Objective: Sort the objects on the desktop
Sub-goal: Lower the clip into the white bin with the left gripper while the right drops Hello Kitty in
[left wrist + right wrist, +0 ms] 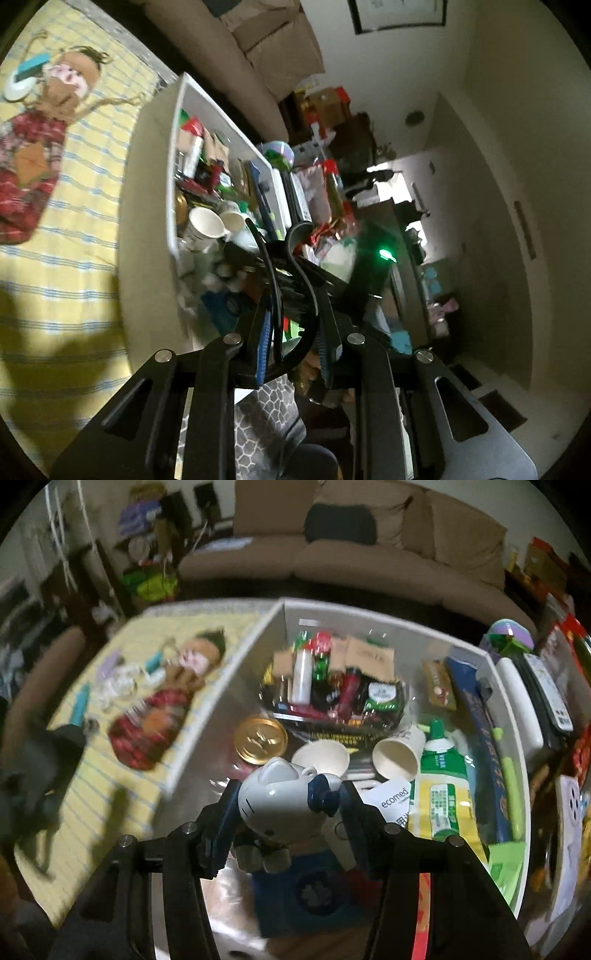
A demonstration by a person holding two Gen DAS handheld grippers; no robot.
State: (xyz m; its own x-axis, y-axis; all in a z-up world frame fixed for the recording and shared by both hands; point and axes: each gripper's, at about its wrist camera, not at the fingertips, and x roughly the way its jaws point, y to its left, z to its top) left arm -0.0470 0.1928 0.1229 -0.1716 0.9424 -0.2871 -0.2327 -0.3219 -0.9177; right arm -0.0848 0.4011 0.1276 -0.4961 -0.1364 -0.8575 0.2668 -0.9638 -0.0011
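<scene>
Cups [325, 757] (two) crowd bin [406, 631] beyond clamped figurine [277, 801].

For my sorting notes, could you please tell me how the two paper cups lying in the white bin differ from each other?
The left paper cup shows a wider mouth and little of its outer wall; the right paper cup shows more wall, with dark print on it. The left one lies next to the gold lid; the right one lies against the green and white tube. Both are cream inside, empty as far as visible, and tipped on their sides, mouths toward the camera, in the white bin.
</scene>
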